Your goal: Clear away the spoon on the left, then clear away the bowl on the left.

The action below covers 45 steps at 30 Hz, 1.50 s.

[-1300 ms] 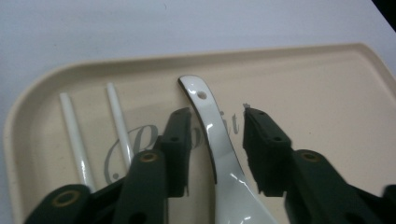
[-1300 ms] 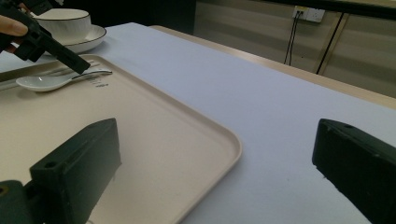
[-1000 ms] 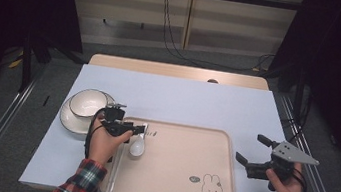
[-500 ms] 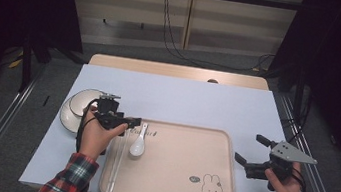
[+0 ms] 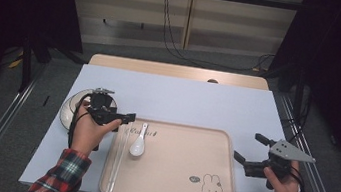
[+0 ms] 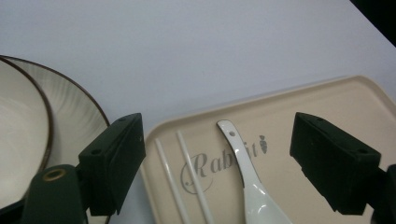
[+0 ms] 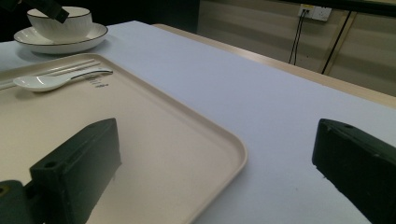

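A white spoon (image 5: 138,144) lies on the beige rabbit tray (image 5: 172,177), beside two white chopsticks (image 5: 116,164). My left gripper (image 5: 125,118) hovers over the tray's left rim, next to the bowl on its saucer (image 5: 69,112). Its jaws have just been opening and hold nothing. Through the left gripper (image 6: 219,140) I see the spoon (image 6: 247,186) and chopsticks (image 6: 180,186) resting below on the tray (image 6: 327,102). My right gripper (image 5: 249,147) stands open beside the tray's right edge, nothing between its jaws (image 7: 215,140).
The bowl (image 7: 58,21) on its saucer (image 7: 60,42) sits on the pale blue table cover (image 5: 183,98) left of the tray (image 7: 154,140). A rabbit drawing (image 5: 211,187) marks the tray's near right corner. Beyond the tray the cover is bare to the wooden table edge (image 5: 177,70).
My left gripper has let go of the spoon's handle, opened, risen and drawn back left toward the bowl. The spoon stays on the tray. The right gripper has not moved.
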Available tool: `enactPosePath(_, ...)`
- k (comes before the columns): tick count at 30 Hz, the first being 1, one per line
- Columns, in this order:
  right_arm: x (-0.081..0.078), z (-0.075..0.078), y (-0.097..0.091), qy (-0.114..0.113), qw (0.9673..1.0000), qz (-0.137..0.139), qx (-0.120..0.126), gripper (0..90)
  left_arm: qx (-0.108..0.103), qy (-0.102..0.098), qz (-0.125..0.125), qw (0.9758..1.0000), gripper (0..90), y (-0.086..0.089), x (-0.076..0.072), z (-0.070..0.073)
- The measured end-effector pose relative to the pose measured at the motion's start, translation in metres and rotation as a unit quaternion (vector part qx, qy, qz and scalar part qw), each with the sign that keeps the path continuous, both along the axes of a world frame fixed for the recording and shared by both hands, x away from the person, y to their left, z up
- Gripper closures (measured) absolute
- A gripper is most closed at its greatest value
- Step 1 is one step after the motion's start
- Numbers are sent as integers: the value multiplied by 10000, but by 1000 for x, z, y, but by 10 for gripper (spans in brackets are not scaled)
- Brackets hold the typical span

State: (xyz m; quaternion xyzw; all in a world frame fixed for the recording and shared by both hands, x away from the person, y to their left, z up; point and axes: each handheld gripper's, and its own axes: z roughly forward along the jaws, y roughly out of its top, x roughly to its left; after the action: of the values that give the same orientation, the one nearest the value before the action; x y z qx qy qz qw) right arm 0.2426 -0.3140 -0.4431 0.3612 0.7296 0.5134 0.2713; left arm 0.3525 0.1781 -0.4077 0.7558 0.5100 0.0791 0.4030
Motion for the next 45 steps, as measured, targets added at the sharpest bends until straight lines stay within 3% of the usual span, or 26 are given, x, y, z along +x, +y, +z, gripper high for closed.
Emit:
enactPosePath(18,0,1,0,-24,10000,-38,12,4,21,-51,257,9997,167,27,0,14)
enactPosePath(45,2,1,3,-45,10000,22,8,4,150,-13,698,9974,163,64,-2,20)
